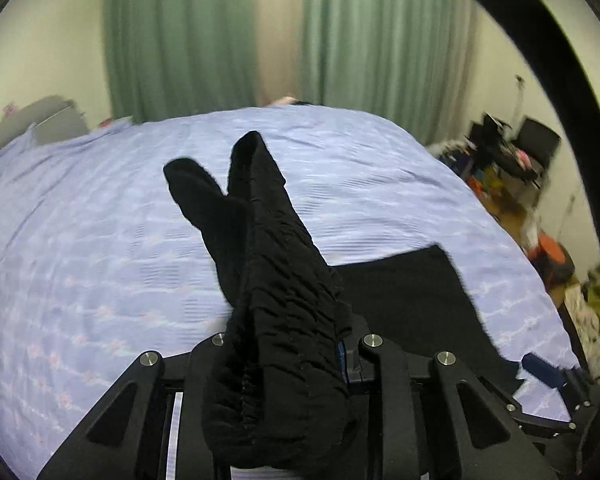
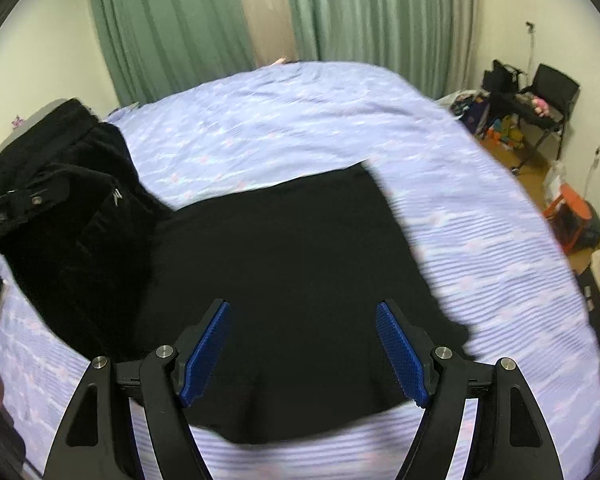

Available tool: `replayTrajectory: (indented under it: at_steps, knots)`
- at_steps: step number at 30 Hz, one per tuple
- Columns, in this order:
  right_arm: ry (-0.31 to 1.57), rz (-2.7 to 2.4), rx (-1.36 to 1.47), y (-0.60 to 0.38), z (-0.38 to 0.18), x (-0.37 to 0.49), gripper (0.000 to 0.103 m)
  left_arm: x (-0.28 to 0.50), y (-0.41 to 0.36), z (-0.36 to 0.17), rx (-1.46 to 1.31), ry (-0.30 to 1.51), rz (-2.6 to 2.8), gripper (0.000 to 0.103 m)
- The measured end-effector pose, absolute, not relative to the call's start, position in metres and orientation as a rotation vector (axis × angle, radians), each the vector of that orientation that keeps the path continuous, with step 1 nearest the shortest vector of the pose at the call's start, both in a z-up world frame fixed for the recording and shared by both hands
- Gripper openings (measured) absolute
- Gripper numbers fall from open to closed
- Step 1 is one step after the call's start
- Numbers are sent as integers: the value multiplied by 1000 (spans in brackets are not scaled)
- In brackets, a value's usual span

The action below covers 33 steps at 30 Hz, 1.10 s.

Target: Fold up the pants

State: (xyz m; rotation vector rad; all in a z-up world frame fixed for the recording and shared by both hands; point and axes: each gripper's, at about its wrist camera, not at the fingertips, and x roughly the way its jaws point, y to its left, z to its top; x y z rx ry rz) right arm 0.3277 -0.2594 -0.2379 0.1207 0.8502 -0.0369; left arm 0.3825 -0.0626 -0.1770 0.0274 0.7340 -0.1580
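The black pants (image 2: 284, 264) lie on a lilac bedspread (image 2: 300, 120). In the left wrist view my left gripper (image 1: 288, 344) is shut on a bunched, crinkled part of the pants (image 1: 276, 280) and holds it up above the bed; the fabric hides the pads. A flat part of the pants (image 1: 412, 300) spreads to its right. In the right wrist view my right gripper (image 2: 302, 348) is open with blue pads (image 2: 400, 356) over the flat black fabric, empty. The lifted bunch (image 2: 68, 200) hangs at the left.
The bed (image 1: 100, 240) fills most of both views. Green curtains (image 2: 172, 20) hang behind it. A black chair and cluttered items (image 2: 532, 108) stand on the floor at the right, with an orange stool (image 2: 572, 212) near the bed's edge.
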Motion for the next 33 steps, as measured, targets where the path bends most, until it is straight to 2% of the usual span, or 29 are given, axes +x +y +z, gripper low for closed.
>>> replayTrajectory:
  at_steps: [4,11,13,14,16,18,21,26,33]
  knots:
    - [847,-83,136,-313,-234,324,75,400,-131,-194,66,795,-242,25]
    - [895,-159,185,-381,-261,319,74,418,-225,-234,117,917,-350,25]
    - [909,-166,204,-391,-270,316,74,420,-240,-244,137,957,-375,32]
    - [916,-171,213,-396,-274,317,74,421,-246,-248,147,982,-379,41]
    - [929,-179,236,-404,-281,317,74,425,-257,-247,141,1008,-404,75]
    - [927,-175,262,-405,-283,312,74,417,-251,-236,119,984,-429,79]
    - [897,-155,310,-410,-283,311,74,398,-228,-207,78,906,-452,96]
    - [879,-75,367,-403,-285,321,74,366,-170,-191,117,822,-363,98]
    - [925,17,371,-380,-313,349,72,359,-110,-250,135,965,-236,96]
